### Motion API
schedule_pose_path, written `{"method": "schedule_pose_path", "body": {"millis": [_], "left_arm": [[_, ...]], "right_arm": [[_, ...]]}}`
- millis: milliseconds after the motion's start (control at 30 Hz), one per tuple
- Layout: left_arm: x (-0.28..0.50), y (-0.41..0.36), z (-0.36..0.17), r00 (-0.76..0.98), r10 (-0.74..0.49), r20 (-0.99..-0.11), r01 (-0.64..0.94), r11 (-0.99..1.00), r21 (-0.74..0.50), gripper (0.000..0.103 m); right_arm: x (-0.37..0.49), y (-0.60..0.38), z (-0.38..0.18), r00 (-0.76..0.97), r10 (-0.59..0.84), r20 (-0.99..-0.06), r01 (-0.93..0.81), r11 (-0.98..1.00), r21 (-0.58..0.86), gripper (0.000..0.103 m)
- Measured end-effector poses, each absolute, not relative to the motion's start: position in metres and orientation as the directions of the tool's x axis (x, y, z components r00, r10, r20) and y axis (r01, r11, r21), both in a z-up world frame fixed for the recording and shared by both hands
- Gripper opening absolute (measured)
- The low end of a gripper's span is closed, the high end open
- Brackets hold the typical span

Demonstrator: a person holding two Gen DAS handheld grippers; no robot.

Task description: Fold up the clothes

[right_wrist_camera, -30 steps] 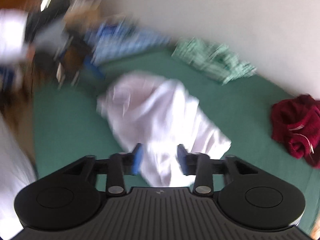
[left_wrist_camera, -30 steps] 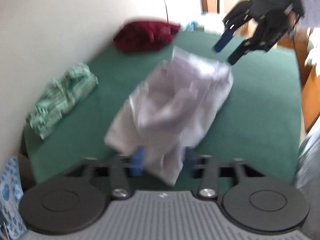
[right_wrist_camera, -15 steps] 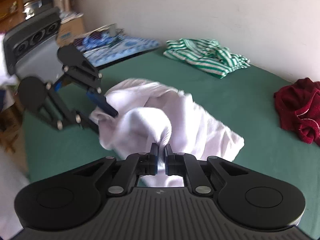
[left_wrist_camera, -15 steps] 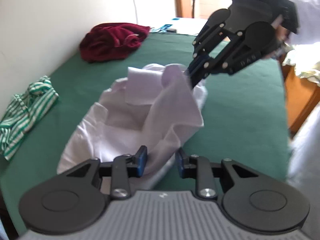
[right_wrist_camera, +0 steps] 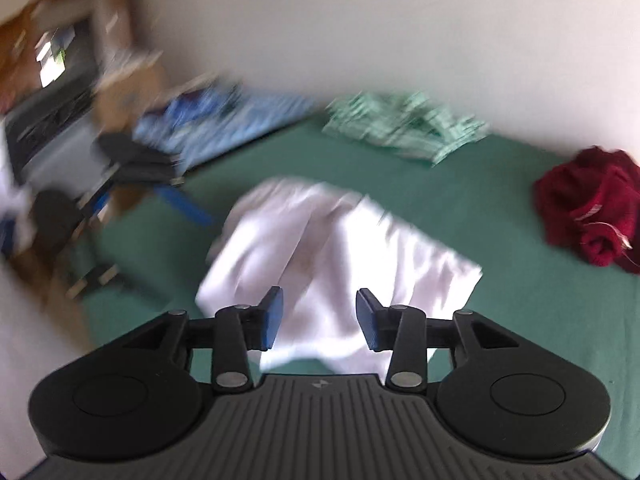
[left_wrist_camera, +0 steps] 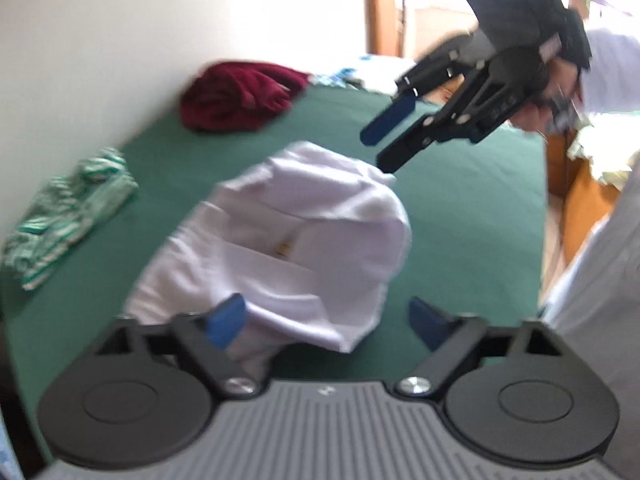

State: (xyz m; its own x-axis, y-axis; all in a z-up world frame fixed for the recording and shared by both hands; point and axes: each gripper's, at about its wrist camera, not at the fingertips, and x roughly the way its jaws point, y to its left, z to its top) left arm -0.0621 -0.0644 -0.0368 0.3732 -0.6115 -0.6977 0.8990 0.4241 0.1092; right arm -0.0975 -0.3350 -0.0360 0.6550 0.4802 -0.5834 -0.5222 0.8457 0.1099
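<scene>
Jaws just opened, both grippers – white garment [left_wrist_camera: 304,240] btwn, loose on green cover [left_wrist_camera: 460,216].

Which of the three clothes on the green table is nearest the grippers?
The white garment, crumpled mid-table. The striped one and dark red one lie by the wall.

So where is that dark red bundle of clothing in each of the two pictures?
Left wrist view: the dark red bundle lies in the upper left, at the far end of the green surface, against the wall.
Right wrist view: the dark red bundle lies at the right edge, about halfway up.
Shared landmark: the white garment lies crumpled mid-surface in both views, with the green striped garment by the wall.
</scene>
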Motion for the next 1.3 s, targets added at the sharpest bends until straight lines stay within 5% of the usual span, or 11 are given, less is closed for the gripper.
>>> {"method": "schedule_pose_path", "body": {"millis": [200, 233, 267, 333, 533, 700, 733, 867, 967, 1133, 1300], "left_arm": [[-0.007, -0.062, -0.059, 0.389, -0.599, -0.7, 0.855, 0.518, 0.032, 0.057], [0.003, -0.065, -0.067, 0.374, -0.597, -0.71, 0.855, 0.519, 0.014, 0.055], [0.009, -0.067, -0.075, 0.358, -0.59, -0.724, 0.856, 0.517, 0.002, 0.055], [0.008, -0.068, -0.086, 0.325, -0.567, -0.757, 0.865, 0.502, -0.005, 0.055], [-0.013, -0.064, -0.093, 0.295, -0.599, -0.744, 0.887, 0.462, -0.02, 0.071], [-0.013, -0.052, -0.077, 0.336, -0.606, -0.721, 0.86, 0.509, -0.028, 0.069], [-0.016, -0.048, -0.071, 0.353, -0.622, -0.699, 0.85, 0.526, -0.039, 0.07], [-0.022, -0.041, -0.06, 0.435, -0.657, -0.616, 0.795, 0.601, -0.079, 0.085], [-0.016, -0.048, -0.075, 0.426, -0.646, -0.633, 0.757, 0.638, -0.142, 0.081], [-0.016, -0.06, -0.085, 0.392, -0.615, -0.685, 0.777, 0.62, -0.113, 0.074], [0.008, -0.058, -0.062, 0.479, -0.648, -0.593, 0.726, 0.671, -0.147, 0.101]], "right_arm": [[-0.07, -0.29, -0.061, 0.743, 0.369, -0.558, -0.424, 0.905, 0.034, 0.041], [-0.063, -0.284, -0.067, 0.737, 0.347, -0.58, -0.413, 0.911, 0.021, 0.035], [-0.057, -0.281, -0.073, 0.728, 0.324, -0.605, -0.404, 0.915, 0.004, 0.014], [-0.053, -0.29, -0.077, 0.734, 0.279, -0.619, -0.345, 0.938, 0.013, 0.006], [-0.052, -0.311, -0.092, 0.709, 0.234, -0.666, -0.282, 0.959, 0.036, 0.004], [-0.073, -0.331, -0.054, 0.791, 0.285, -0.541, -0.23, 0.958, 0.17, 0.041], [-0.075, -0.334, -0.054, 0.795, 0.262, -0.547, -0.201, 0.965, 0.17, 0.042], [-0.081, -0.339, -0.068, 0.786, 0.194, -0.587, -0.108, 0.978, 0.178, 0.011], [-0.08, -0.341, -0.093, 0.714, 0.189, -0.674, -0.03, 0.97, 0.241, 0.009], [-0.084, -0.347, -0.076, 0.723, 0.174, -0.668, -0.066, 0.981, 0.183, 0.011], [-0.044, -0.352, -0.071, 0.784, 0.181, -0.594, -0.038, 0.969, 0.246, 0.016]]}}
